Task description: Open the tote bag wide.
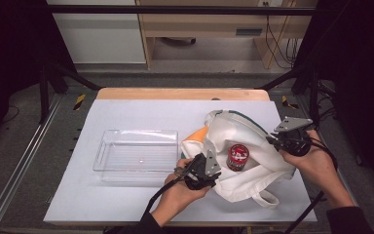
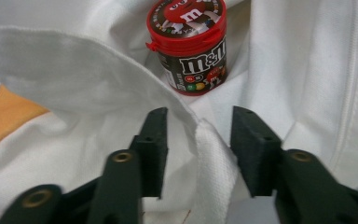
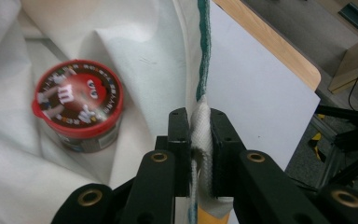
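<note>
**Bag held open, candy tub exposed — left tong not yet on anything**

Right gripper [image 3: 199, 140]: jaws clamped on the fabric rim of the white tote bag [image 1: 253, 146], at the point where the green-trimmed edge runs up and away from the jaw tips. It holds that side of the mouth up and out.

Left gripper [image 2: 198, 135]: jaws apart, straddling a fold of the bag's near edge. The cloth sits between them but is not pinched; clear gaps on both sides.

M&M's tub [image 2: 188, 44]: upright inside the bag, red lid on, label facing the left gripper. It sits just ahead of the left jaws, past the fold, slightly left of their centre line. From the right gripper it lies to the left of the clamped rim [image 3: 78, 109], deeper in the bag.

Clear plastic tray [image 1: 136, 151]: stands outboard of the left gripper, away from the bag, nothing in it.

Judgement on step: the opening-and-reaching stage; the tub is uncovered but not grasped, so retrieval has barely started.

Next move calls for: left gripper to clear the fold, advance over it with jaws wide enough for the tub body, and close below the lid. The right gripper should hold tension so that the mouth does not collapse. Risk: catching loose cloth with the tub.
</note>
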